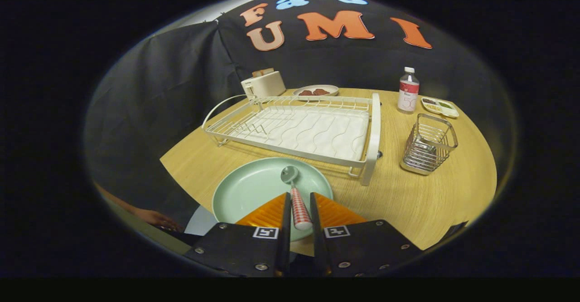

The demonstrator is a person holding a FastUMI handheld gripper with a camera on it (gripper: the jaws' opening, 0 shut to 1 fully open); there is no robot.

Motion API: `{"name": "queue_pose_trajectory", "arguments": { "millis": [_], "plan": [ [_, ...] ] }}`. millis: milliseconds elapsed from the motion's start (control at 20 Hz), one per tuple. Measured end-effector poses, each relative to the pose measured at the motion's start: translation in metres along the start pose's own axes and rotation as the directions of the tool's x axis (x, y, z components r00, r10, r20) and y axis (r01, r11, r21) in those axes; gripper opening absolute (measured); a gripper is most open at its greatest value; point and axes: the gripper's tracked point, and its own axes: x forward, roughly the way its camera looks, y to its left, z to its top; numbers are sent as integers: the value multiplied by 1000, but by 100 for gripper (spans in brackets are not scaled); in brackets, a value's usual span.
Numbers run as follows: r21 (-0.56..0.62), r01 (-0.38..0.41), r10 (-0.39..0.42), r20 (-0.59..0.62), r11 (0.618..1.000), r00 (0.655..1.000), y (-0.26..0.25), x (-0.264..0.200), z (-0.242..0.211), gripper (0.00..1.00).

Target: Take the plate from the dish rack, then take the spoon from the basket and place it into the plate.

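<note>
At the near edge of the round wooden table (408,202), the pale green plate (247,188) lies flat, and above it the spoon (294,193) points its bowl forward, its red-checked handle clamped between the two orange fingers of the gripper (299,200). Just beyond the plate stands the white dish rack (299,127), with the wire basket (428,144) to its right. Along the far edge stand a toaster (263,84), a dish of food (316,91), a bottle (408,90) and a small tray (439,106).

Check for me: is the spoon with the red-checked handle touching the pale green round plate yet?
Cannot tell. In the gripper view the spoon sits between the gripper fingers with its bowl over the plate, but no contact or gap shows plainly.
</note>
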Motion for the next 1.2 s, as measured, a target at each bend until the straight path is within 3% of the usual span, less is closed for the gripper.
{"name": "queue_pose_trajectory", "arguments": {
  "millis": [200, 500, 750, 900, 1200],
  "plan": [
    [30, 15, -17, 51, 999, 999, -5, -10, 26, 36],
    [27, 93, -97, 239, 995, 966, -32, -50, 112, 59],
    [37, 167, -169, 381, 985, 909, -54, -90, 175, 77],
    [30, 224, -211, 481, 974, 851, -64, -121, 213, 88],
    [44, 303, -266, 611, 952, 745, -72, -168, 268, 93]
  ]
}}
